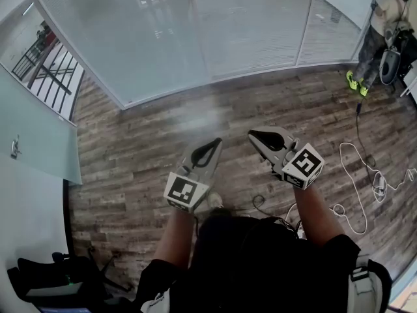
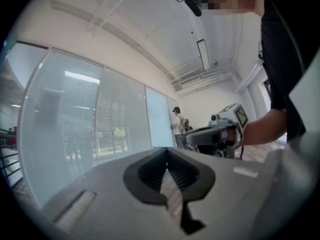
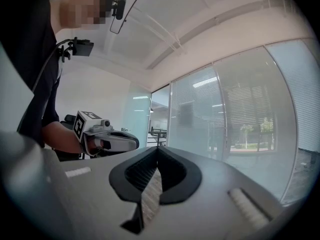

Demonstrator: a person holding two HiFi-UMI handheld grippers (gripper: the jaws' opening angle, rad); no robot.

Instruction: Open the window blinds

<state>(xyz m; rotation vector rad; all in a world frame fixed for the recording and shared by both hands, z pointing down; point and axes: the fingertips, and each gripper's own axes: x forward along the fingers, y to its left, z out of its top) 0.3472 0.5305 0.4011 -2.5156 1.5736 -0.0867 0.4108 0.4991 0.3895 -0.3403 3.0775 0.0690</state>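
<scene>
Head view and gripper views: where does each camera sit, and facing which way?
Head view: on the person's head, steeply down at wood floor and window blinds; both forearms, left gripper and right gripper show.
Left gripper view: on the left gripper, level along its shut jaws toward the blinds; right forearm shows.
Right gripper view: on the right gripper, along its shut jaws toward blinds; left hand shows.
Shared: window blinds, all three.

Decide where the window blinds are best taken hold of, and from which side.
Not by the slats: the blinds seem to lie flat behind the glass, so jaws get no edge to close on. No cord, wand or knob shows here; one likely sits by an upright frame post. Come at it level, from the room side.
</scene>
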